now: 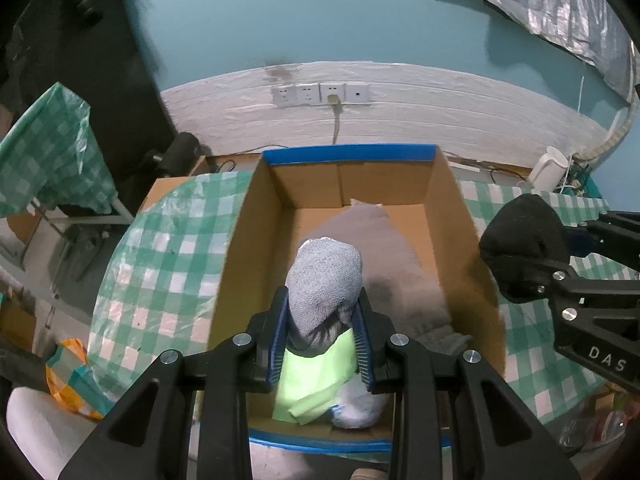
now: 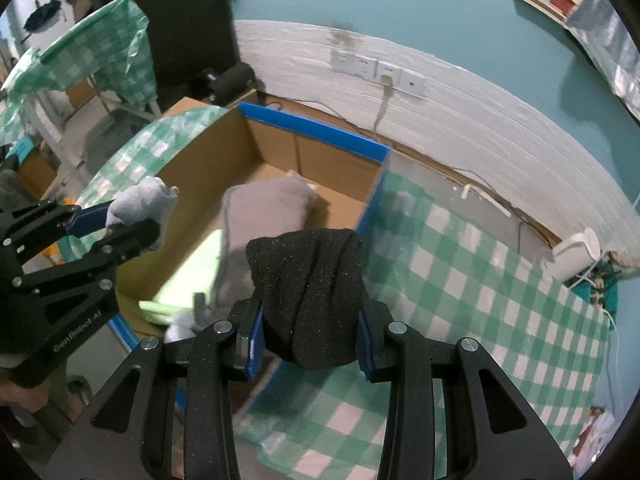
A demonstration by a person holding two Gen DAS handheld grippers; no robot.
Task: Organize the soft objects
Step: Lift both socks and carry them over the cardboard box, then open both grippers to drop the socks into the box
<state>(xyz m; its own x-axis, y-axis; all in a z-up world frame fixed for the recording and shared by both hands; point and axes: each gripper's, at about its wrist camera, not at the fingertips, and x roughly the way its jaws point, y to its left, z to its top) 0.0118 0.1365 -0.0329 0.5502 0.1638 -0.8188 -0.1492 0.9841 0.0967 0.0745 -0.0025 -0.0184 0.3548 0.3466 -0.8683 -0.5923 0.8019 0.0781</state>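
My left gripper is shut on a rolled light-grey sock and hangs over the open cardboard box with blue-taped rims. In the right wrist view the same left gripper shows at the left edge with the grey sock. My right gripper is shut on a rolled black sock, above the box's right wall and the checked cloth. It appears in the left wrist view as the right gripper with the black sock. Inside the box lie a grey cushion, a lime-green cloth and a pale bundle.
The box stands on a table with a green-and-white checked cloth. A white kettle and cables sit at the far right by the wall. Wall sockets are behind the box. Another checked-cloth table stands at the left.
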